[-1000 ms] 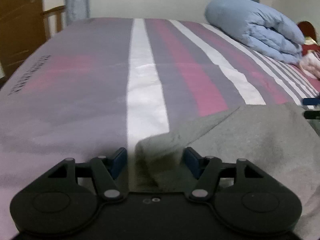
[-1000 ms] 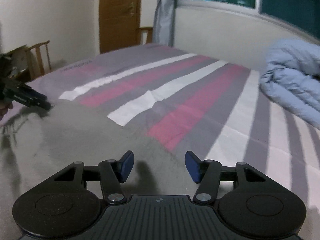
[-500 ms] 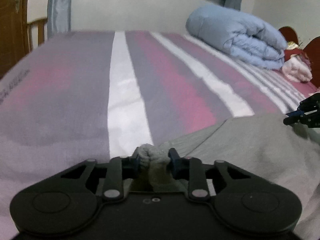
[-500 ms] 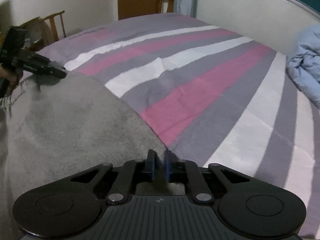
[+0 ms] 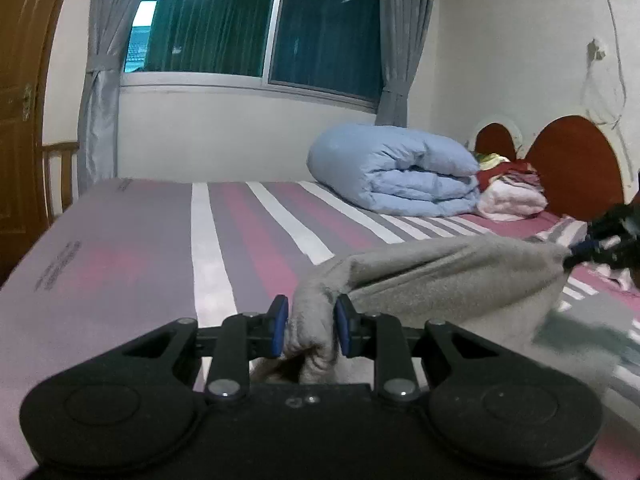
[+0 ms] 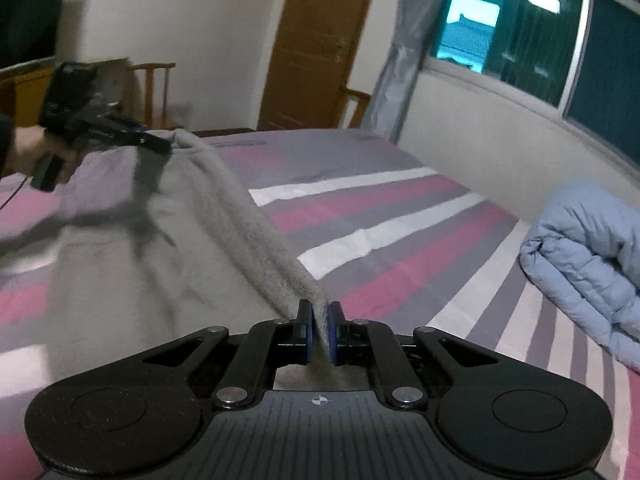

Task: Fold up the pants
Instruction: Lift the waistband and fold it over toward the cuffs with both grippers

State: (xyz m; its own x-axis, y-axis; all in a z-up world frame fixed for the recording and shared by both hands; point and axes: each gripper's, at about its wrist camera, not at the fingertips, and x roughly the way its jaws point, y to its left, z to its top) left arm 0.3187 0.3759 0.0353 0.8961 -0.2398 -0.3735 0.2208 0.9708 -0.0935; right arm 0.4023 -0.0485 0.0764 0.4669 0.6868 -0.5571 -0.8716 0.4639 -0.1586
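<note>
The grey fleece pants (image 5: pixel 452 280) hang in the air above the striped bed (image 5: pixel 248 236), stretched between both grippers. My left gripper (image 5: pixel 311 322) is shut on one bunched corner of the pants. My right gripper (image 6: pixel 319 322) is shut on the other end of the same edge of the pants (image 6: pixel 240 216). In the left wrist view the right gripper (image 5: pixel 576 256) shows at the far right, pinching the cloth. In the right wrist view the left gripper (image 6: pixel 160 146) shows at upper left, held by a hand. The lower part of the pants drapes down onto the bed.
A rolled light-blue duvet (image 5: pixel 396 172) lies at the head of the bed, with folded clothes (image 5: pixel 512 196) beside it and a red-brown headboard (image 5: pixel 576 168) behind. A window with grey curtains (image 5: pixel 100 80), a wooden door (image 6: pixel 316 44) and wooden chairs (image 6: pixel 154 88) stand around the bed.
Both grippers went from open to shut on the pants' edge, then rose. The pants came up off the bed and now stretch taut between them.
</note>
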